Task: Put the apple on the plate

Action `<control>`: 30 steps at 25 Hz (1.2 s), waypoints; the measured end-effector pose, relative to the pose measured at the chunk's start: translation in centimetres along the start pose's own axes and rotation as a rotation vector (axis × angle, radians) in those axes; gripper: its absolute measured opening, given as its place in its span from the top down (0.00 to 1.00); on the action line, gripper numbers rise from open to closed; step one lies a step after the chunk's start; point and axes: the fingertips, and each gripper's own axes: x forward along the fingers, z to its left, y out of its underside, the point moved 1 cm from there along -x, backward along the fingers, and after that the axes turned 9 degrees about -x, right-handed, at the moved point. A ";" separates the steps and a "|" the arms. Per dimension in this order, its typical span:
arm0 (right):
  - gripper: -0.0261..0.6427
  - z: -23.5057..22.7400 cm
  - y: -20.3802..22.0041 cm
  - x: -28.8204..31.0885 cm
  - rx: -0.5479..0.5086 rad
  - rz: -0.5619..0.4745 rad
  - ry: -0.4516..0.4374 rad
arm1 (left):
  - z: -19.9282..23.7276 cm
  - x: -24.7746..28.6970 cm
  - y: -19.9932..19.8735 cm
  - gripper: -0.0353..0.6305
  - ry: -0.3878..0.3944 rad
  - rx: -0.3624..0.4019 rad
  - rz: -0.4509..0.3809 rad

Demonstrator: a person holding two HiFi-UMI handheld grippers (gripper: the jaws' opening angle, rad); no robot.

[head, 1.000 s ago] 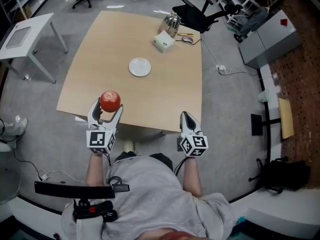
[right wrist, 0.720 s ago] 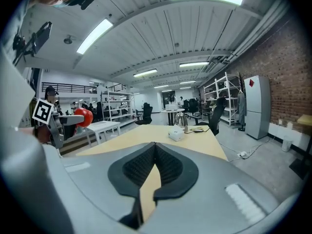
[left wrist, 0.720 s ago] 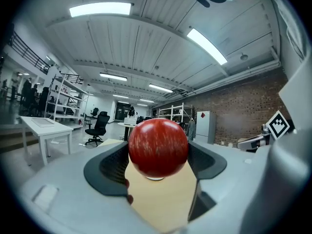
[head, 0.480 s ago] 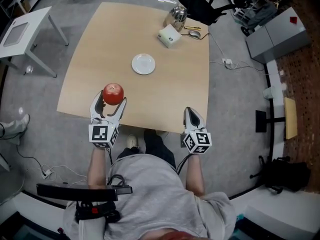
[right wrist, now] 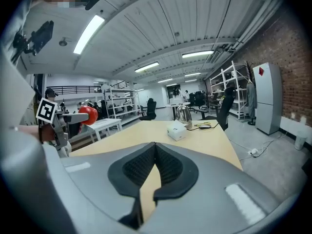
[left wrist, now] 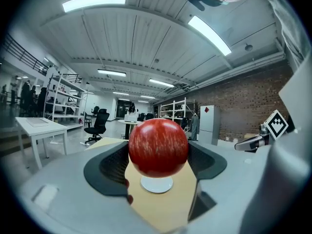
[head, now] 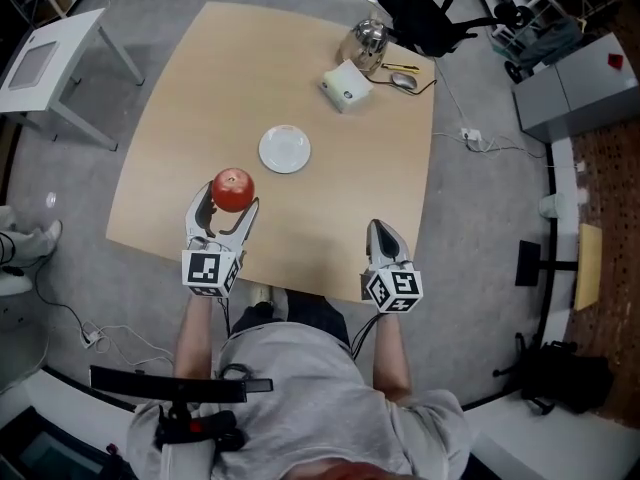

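My left gripper [head: 231,199] is shut on a red apple [head: 233,189], held over the near left part of the wooden table [head: 200,88]. In the left gripper view the apple [left wrist: 158,147] fills the gap between the black pads, and the white plate [left wrist: 156,184] lies on the table just beyond it. From the head view the plate [head: 285,149] sits near the table's middle, a short way ahead and to the right of the apple. My right gripper [head: 383,236] is shut and holds nothing, at the table's near right edge. The right gripper view shows the apple [right wrist: 88,115] far left.
A white box [head: 346,86], a shiny metal kettle [head: 368,40] and a mouse with cable [head: 403,81] stand at the far right corner. A black office chair [head: 430,18] is behind the table; a small white side table [head: 50,63] stands to the left.
The left gripper with the apple has advanced over the table toward the plate, and the plate now appears closer to it. The right gripper kept its place at the near edge.
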 end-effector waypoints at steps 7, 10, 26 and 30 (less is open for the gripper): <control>0.95 -2.5 1.4 4.5 0.010 0.047 -0.037 | 0.9 5.1 2.1 0.35 -0.017 -0.008 0.037; 0.95 -3.4 1.8 6.2 0.014 0.062 -0.050 | 1.3 7.1 3.3 0.35 -0.022 -0.008 0.066; 0.95 -5.2 4.5 11.6 0.050 0.128 -0.097 | 2.6 14.8 9.5 0.35 0.003 -0.018 0.188; 0.95 -5.9 5.2 12.4 0.053 0.140 -0.101 | 2.6 16.4 11.0 0.35 0.012 -0.017 0.217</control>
